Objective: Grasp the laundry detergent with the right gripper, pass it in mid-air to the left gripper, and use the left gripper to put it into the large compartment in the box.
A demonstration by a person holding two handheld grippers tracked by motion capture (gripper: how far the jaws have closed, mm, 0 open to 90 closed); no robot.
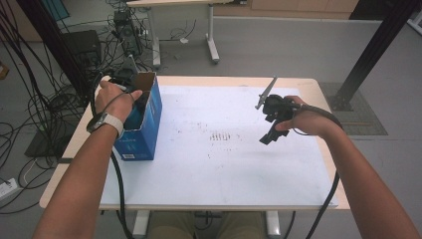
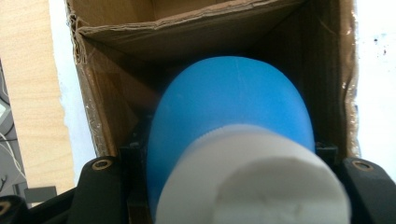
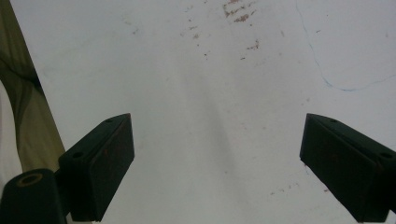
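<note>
Clamped in my left claw [image 2: 229, 186] is a blue bottle [image 2: 229, 116] with a white cap [image 2: 252, 182], and both are down inside the open top of the cardboard box [image 2: 112, 116]. Its long axis runs straight along my jaws: cap end nearest me, rounded blue base pointing deeper into the box. So the move ahead turns on that line, down into the box or back out through the opening, with brown walls close on either side and a flap [image 2: 187, 28] folded across the far end.

Seen from above, the box [image 1: 144, 124] stands upright at the table's left edge, my left hand [image 1: 113, 97] over its mouth. Right claw [image 1: 271, 127] hangs over the white mat [image 1: 224, 169], well apart from the box, jaws wide with nothing between them. Left is the nearer hand by far. Nothing else lies on the mat; cables sprawl on the floor beyond.
</note>
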